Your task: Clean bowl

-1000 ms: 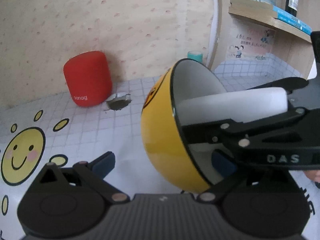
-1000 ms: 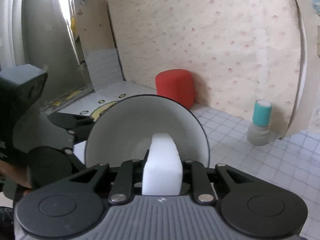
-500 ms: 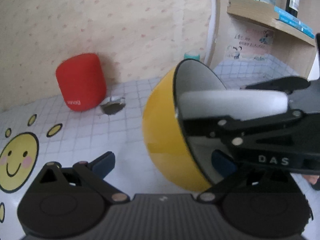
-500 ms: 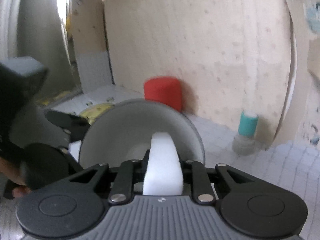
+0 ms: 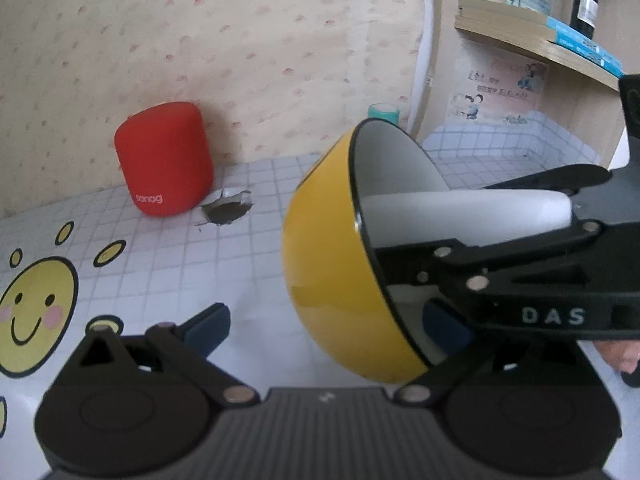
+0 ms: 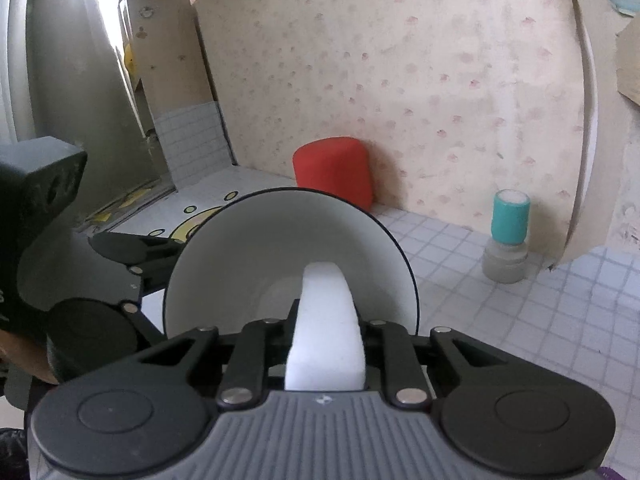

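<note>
The yellow bowl [image 5: 328, 280] with a white inside [image 6: 280, 248] is tipped on its side over the checked table, with its mouth turned toward my right gripper. My left gripper [image 5: 330, 320] stands open around the bowl's lower part. One blue pad [image 5: 444, 324] is inside the rim. The other pad [image 5: 210, 326] is clear of the outer wall. My right gripper [image 6: 326, 320] is shut on a white sponge [image 6: 326, 320]. The sponge [image 5: 460, 212] reaches into the bowl and its tip lies against the inner wall.
A red cylindrical speaker [image 5: 164, 160] stands against the back wall, beside a tear in the table covering [image 5: 226, 210]. A teal-capped bottle [image 6: 510, 232] stands to the right. A shelf with books [image 5: 540, 36] hangs at the upper right. A smiling sun picture [image 5: 32, 316] lies at the left.
Both views wobble slightly. The sponge stays inside the tilted bowl, and neither gripper has changed its hold.
</note>
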Available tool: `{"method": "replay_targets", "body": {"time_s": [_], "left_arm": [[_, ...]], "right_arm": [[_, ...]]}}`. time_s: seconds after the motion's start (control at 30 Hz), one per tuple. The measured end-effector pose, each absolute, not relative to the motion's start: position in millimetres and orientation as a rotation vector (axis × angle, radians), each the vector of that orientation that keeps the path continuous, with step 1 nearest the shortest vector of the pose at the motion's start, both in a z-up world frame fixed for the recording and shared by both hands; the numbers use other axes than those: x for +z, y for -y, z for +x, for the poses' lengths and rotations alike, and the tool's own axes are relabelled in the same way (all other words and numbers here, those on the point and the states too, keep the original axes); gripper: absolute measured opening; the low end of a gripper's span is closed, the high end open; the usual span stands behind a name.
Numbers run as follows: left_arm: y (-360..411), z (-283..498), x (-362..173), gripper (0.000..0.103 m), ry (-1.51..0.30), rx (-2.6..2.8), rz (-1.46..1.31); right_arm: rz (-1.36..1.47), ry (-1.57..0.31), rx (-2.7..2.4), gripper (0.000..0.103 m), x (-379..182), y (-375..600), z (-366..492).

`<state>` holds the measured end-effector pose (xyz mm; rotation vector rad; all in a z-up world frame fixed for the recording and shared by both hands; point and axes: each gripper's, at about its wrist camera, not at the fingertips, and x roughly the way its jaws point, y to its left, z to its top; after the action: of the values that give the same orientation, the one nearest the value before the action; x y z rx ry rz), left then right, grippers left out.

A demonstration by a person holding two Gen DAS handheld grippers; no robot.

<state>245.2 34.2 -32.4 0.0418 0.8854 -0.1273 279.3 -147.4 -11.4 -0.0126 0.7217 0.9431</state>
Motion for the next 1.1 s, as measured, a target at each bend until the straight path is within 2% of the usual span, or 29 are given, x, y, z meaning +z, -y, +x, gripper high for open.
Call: {"method": "replay_targets", "body": {"time_s": [0.23, 0.37, 0.63, 0.9, 1.1], "left_arm": [[-35, 248, -36, 0.103, -0.891, -0.122, 0.042], [-32, 249, -34, 0.103, -0.889, -0.134, 0.052], [-29, 248, -33, 0.103, -0.885, -0.138, 0.053], [-31, 252, -36, 0.103, -0.894, -0.136, 0.054], [-31, 252, -34, 0.103, -0.902, -0.134, 0.046]], "right_arm": [[-0.057, -0.580, 0.905, 0.018, -1, 146, 270], [-0.119, -0.599, 0.882, 0.017, -4, 145, 270], [-0.048, -0.701, 0.904, 0.018, -12, 146, 279], [-0.030, -0.599, 0.914, 0.018, -3, 149, 273], [-0.077, -0.638, 0.872, 0.017, -8, 150, 277]]}}
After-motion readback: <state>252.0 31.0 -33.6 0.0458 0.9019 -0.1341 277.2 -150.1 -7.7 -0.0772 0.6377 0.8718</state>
